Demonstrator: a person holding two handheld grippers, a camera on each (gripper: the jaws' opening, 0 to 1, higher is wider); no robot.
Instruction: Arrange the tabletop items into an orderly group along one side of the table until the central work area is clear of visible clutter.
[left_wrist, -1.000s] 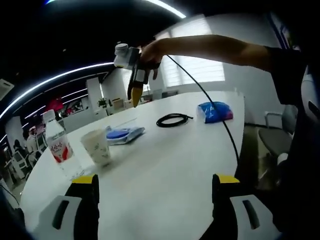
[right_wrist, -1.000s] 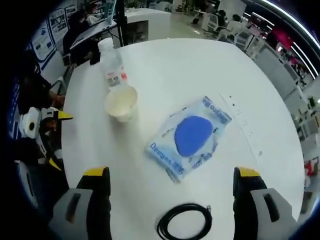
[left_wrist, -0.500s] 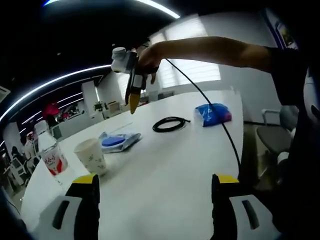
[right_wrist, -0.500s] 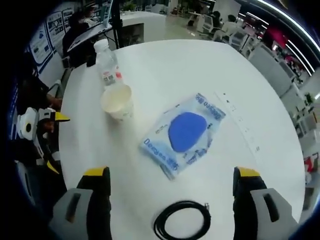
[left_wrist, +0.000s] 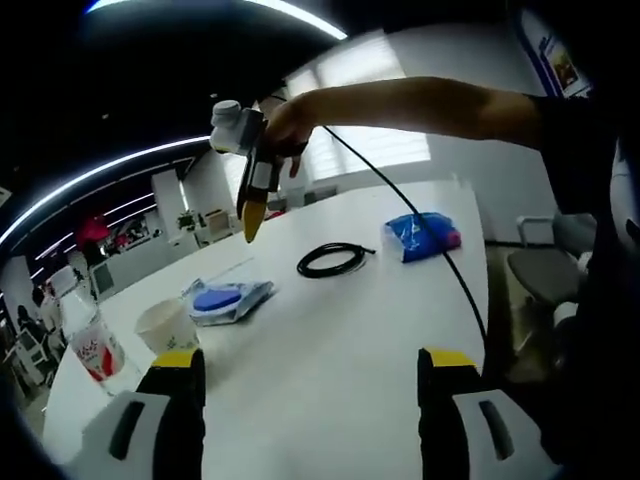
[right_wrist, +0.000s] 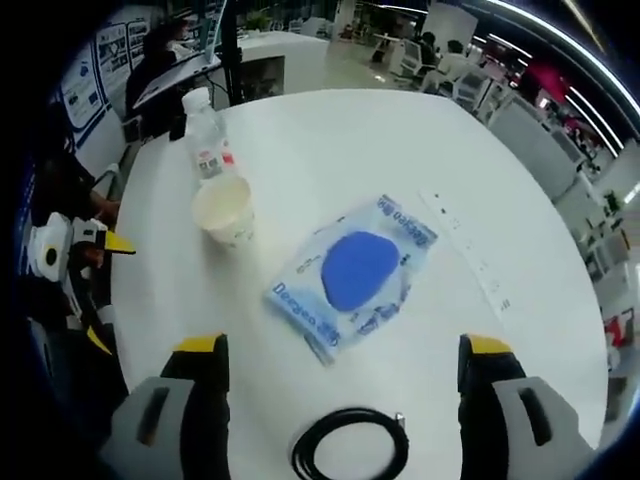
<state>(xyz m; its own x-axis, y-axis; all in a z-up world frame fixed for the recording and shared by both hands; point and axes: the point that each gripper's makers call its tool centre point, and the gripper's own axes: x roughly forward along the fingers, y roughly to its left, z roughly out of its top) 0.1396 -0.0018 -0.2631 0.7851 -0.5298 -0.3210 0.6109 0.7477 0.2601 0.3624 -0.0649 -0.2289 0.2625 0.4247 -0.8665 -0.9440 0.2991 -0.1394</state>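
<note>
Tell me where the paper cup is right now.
In the right gripper view, the paper cup stands upright on the white table, just below the water bottle and left of the blue packet.

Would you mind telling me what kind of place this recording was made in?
Probably an open-plan office: a large white table, more desks and seated people behind it, blinds on a window and long ceiling light strips.
</note>
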